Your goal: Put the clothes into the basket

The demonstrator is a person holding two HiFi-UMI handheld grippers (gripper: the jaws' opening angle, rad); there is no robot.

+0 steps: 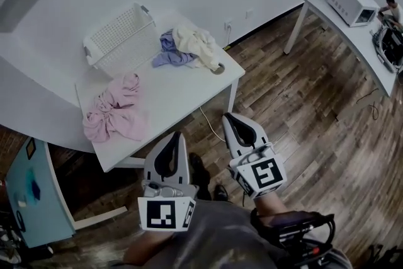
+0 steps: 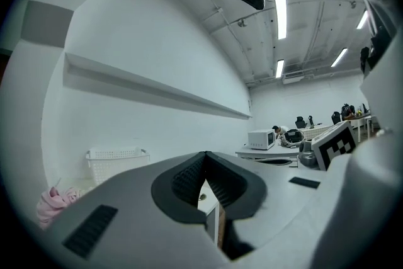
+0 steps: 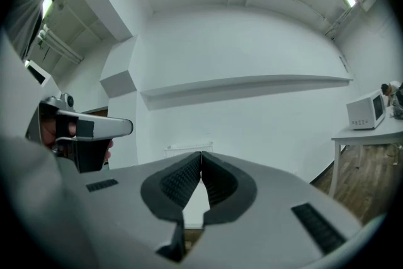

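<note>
A white slatted basket stands empty at the far left of the white table. A pink heap of clothes lies near the table's front edge. A purple garment and a cream one lie to the right of the basket. My left gripper and right gripper hover over the floor, short of the table, both shut and holding nothing. The left gripper view shows its jaws closed, with the basket and pink clothes beyond. In the right gripper view the jaws meet.
A second white table at the right carries a white microwave, and a person sits beyond it. A teal board leans at the lower left. A cable hangs off the near table onto the wooden floor.
</note>
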